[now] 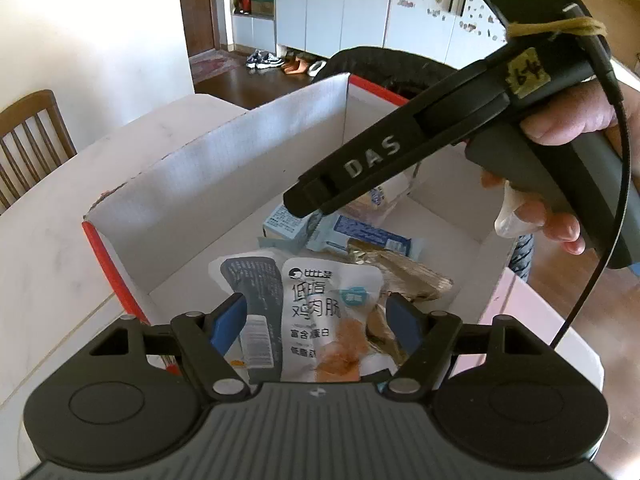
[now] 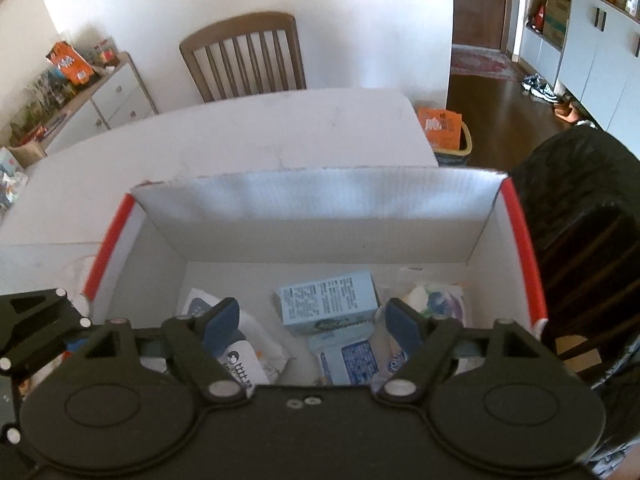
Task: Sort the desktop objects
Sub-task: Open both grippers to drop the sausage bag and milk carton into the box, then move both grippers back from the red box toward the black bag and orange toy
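An open white cardboard box with red edges stands on the pale table and holds several snack packets. My left gripper is open over the box's near end, above a white chicken-breast pouch and a dark grey pouch. My right gripper is open over the box, above a light blue carton and a blue-and-white packet. The right gripper's body reaches into the box from the right in the left wrist view. Both grippers are empty.
A wooden chair stands at the table's far side. A black chair back is right of the box. A bin with an orange bag sits on the floor past the table corner. A sideboard with clutter is far left.
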